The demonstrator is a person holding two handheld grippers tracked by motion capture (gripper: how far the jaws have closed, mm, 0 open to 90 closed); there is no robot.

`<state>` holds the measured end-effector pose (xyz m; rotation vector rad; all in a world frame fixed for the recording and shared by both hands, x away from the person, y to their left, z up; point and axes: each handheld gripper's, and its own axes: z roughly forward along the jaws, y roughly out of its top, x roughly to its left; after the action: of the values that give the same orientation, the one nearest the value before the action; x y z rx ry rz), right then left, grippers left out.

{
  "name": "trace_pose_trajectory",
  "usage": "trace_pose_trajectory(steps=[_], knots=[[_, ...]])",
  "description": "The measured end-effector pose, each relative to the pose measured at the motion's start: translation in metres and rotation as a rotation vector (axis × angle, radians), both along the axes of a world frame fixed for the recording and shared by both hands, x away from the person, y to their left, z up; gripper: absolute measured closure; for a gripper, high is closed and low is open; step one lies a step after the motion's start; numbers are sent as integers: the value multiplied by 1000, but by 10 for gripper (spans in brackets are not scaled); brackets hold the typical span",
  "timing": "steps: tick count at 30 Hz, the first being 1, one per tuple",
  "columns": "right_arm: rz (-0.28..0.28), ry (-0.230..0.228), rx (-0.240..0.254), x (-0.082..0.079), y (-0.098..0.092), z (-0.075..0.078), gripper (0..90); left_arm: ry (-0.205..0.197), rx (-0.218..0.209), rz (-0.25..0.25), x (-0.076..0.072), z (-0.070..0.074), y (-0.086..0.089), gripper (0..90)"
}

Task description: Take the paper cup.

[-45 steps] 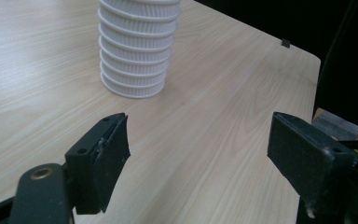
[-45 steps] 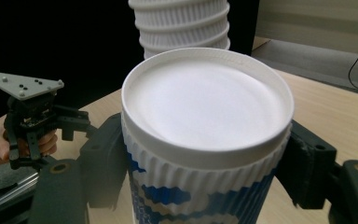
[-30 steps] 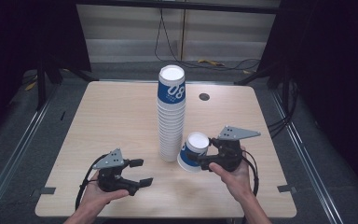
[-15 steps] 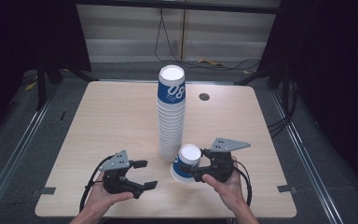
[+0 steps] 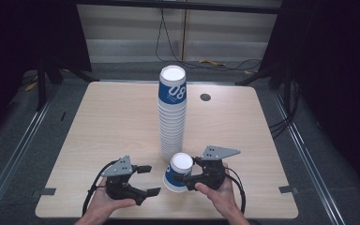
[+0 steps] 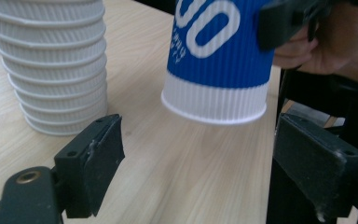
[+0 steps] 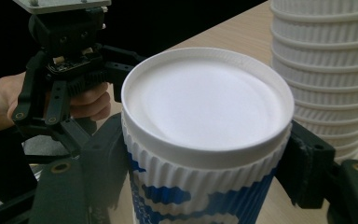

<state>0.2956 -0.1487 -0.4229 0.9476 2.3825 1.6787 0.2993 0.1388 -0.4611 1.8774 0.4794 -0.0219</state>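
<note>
Over pale wood: ribbed blue-white cup (image 5: 176, 172).

cup (image 6: 216, 60) top cropped, stack (image 7: 328, 70) cut off

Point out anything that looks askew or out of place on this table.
Only the single cup in the right gripper: it is upside down, tilted and lifted off the table, beside the upright stack of cups. No spill or damage shows.
</note>
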Motion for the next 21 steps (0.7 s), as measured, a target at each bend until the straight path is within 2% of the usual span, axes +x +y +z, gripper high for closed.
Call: trace_pose_trajectory(steps=[12,21], knots=[[42,-10,13,-2,8,1,281,-2,-14,-24,-3,-3,-7,157],[74,-2,10,-4,19,-1,281,0,-3,-46,-6,-6,-11,157]])
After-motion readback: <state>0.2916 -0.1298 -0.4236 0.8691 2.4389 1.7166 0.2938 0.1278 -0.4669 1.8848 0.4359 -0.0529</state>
